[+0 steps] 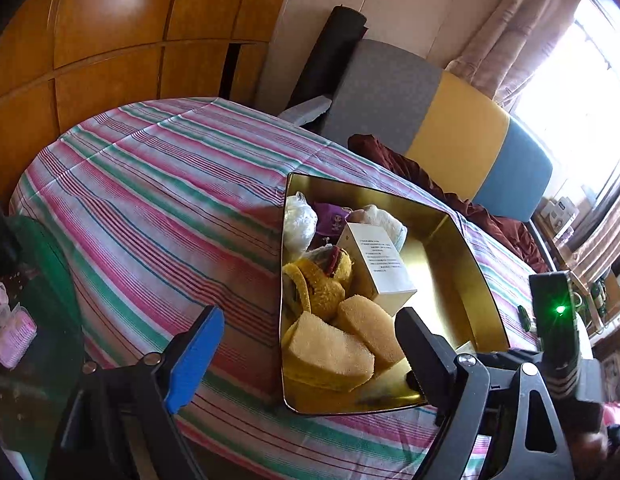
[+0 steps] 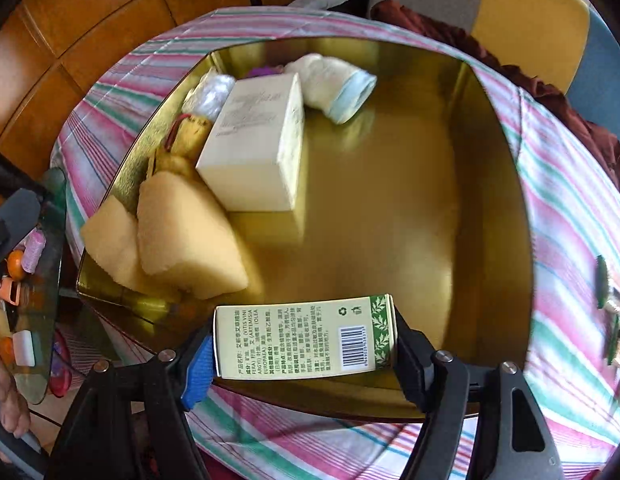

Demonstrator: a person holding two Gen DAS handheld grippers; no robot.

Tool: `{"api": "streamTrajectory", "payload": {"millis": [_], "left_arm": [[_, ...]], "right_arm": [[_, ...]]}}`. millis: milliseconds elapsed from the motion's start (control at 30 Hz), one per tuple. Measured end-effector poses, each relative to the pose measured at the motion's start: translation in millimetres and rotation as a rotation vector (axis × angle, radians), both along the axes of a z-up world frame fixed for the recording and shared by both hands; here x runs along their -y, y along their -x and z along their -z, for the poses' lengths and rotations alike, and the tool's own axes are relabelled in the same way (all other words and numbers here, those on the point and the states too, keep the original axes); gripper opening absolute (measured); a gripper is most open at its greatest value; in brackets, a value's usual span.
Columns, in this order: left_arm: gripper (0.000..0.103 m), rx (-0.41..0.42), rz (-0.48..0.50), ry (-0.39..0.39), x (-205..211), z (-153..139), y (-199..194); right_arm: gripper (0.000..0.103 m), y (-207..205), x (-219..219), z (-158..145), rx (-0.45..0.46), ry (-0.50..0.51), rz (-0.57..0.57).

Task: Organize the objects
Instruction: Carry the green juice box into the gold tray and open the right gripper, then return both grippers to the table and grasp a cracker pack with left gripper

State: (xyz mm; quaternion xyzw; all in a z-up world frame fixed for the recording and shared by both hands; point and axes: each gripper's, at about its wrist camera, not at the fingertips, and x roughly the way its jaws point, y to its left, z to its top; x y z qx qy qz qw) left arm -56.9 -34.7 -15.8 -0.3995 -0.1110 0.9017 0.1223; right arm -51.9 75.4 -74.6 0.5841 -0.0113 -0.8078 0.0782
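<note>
At the far left, beside the striped cloth (image 1: 150,184) on the surface, a glass side table (image 2: 46,280) carries small clutter: a pink roller, orange bits, a white block. My left hand-held gripper (image 1: 306,344) hangs over the near edge of the cloth with its jaws wide apart and nothing between them; its blue pad (image 1: 194,356) is over bare cloth and its black finger sits in front of the gold tin's near corner. The gold tin (image 1: 462,280) stands on the cloth to the right of that. Along its left side lie two yellow sponges (image 1: 330,348), a yellow knitted piece (image 1: 318,284), a clear plastic bag (image 1: 298,220), a white box (image 1: 384,264) and a rolled white sock (image 2: 334,80); the right part of its floor is bare. My right hand-held gripper (image 2: 306,340) is clamped on a green-and-cream carton (image 2: 306,340), held sideways by its ends above the tin's near rim. Further right, small green packets (image 2: 606,292) lie on the cloth outside the tin.
</note>
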Motion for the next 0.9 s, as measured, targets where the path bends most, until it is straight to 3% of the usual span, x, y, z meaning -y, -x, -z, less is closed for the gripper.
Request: {"api": "streamTrajectory", "payload": {"millis": [133, 367, 600, 900], "left_arm": [[0.089, -0.011, -0.001, 0.013, -3.3, -0.8, -0.3], [0.089, -0.044, 0.023, 0.074, -18.4, -5.2, -6.4], [0.094, -0.062, 0.083, 0.085, -40.0, -12.1, -15.7], [0.096, -0.09, 0.217, 0.121, -93.7, -23.5, -29.5]], "right_arm": [[0.086, -4.2, -4.7, 0.9, -0.009, 0.087, -0.004], [0.089, -28.7, -35.1, -24.8, -0.116, 0.142, 0.014], [0.089, -60.4, -98.4, -52.5, -0.226, 0.086, 0.136], [0.089, -89.3, -210.5, -70.9, -0.259, -0.018, 0.361]]}}
